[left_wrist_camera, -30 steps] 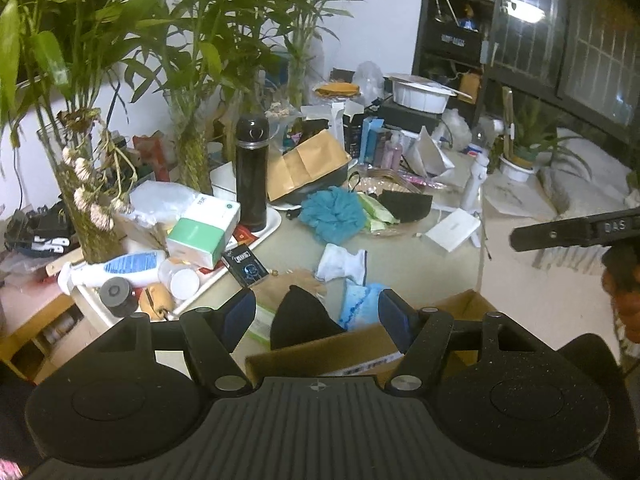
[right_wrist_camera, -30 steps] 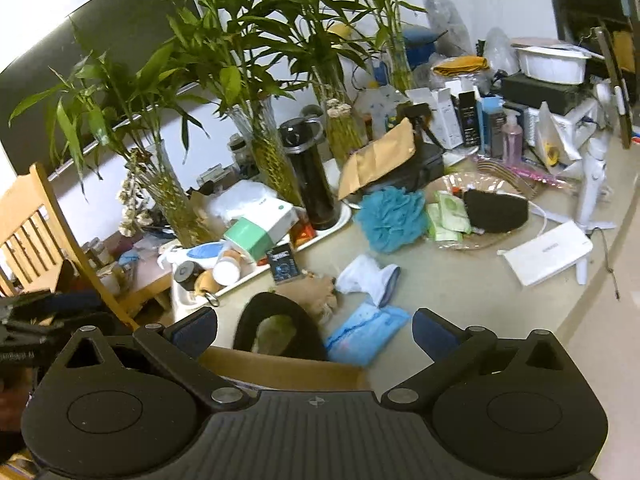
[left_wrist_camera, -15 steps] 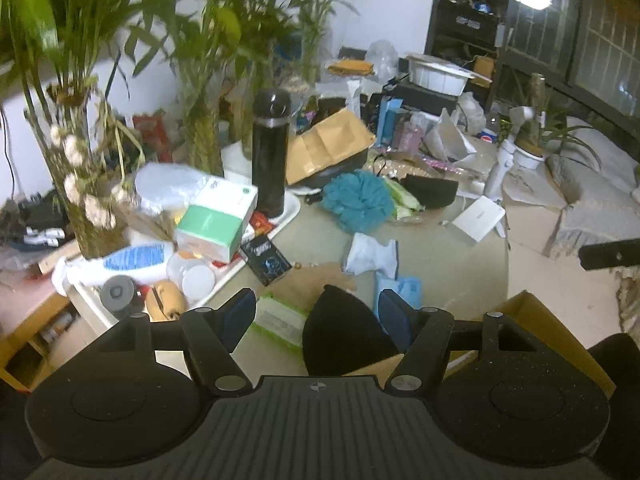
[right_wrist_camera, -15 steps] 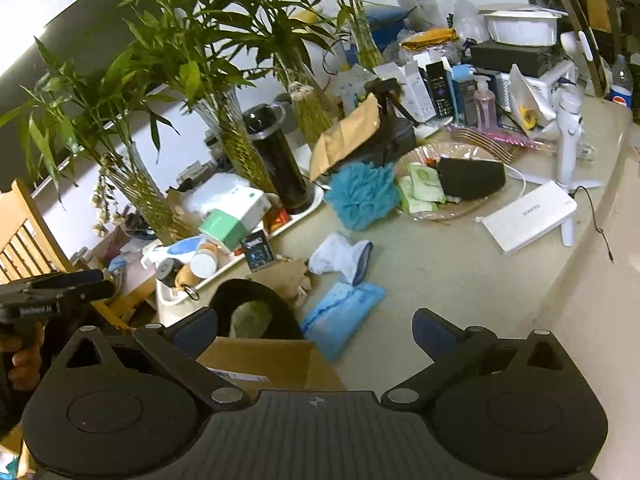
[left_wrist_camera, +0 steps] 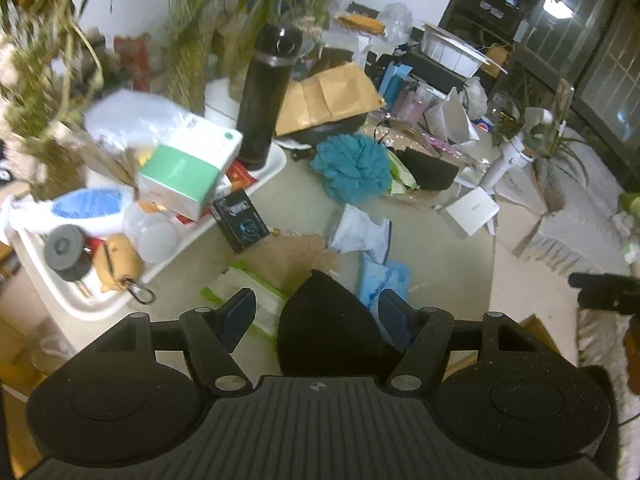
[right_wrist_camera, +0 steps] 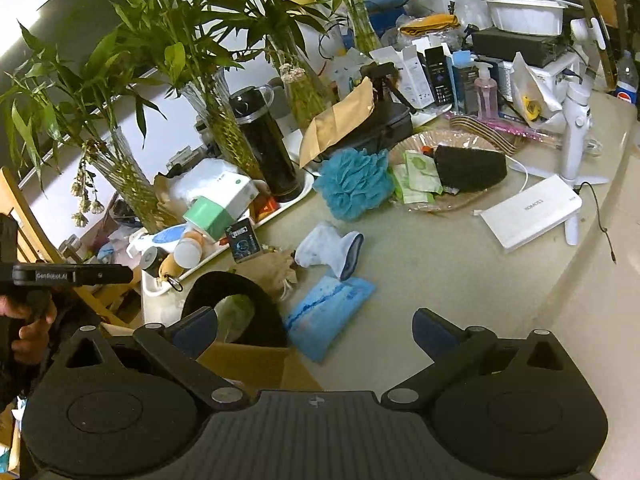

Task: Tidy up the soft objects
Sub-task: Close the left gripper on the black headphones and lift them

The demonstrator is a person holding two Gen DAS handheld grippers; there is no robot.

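Observation:
Soft things lie on the beige table: a teal bath pouf (left_wrist_camera: 354, 168) (right_wrist_camera: 354, 188), a white and blue sock (left_wrist_camera: 360, 232) (right_wrist_camera: 330, 246), a blue soft pack (left_wrist_camera: 384, 280) (right_wrist_camera: 328, 314), a tan cloth pouch (left_wrist_camera: 296, 254) (right_wrist_camera: 276, 270) and a black soft piece (left_wrist_camera: 426, 168) (right_wrist_camera: 470, 166) on a plate. A black cap (left_wrist_camera: 332, 328) (right_wrist_camera: 240, 304) stands at the rim of a cardboard box (right_wrist_camera: 248, 360). My left gripper (left_wrist_camera: 316, 312) is open just above the cap. My right gripper (right_wrist_camera: 316, 328) is open and empty above the box edge and the blue pack.
A white tray (left_wrist_camera: 260, 176) at the left holds a black flask (left_wrist_camera: 266, 96), a green and white box (left_wrist_camera: 190, 168) and bottles. Bamboo vases (right_wrist_camera: 224, 128) stand behind. A white power bank (right_wrist_camera: 530, 212), a gimbal (right_wrist_camera: 576, 120) and boxes crowd the right. A green wipes pack (left_wrist_camera: 248, 296) lies by the cap.
Both grippers moved forward and closer over the table. The box dropped lower in the left wrist view and the black cap now sits between the left fingers. Both stayed open.

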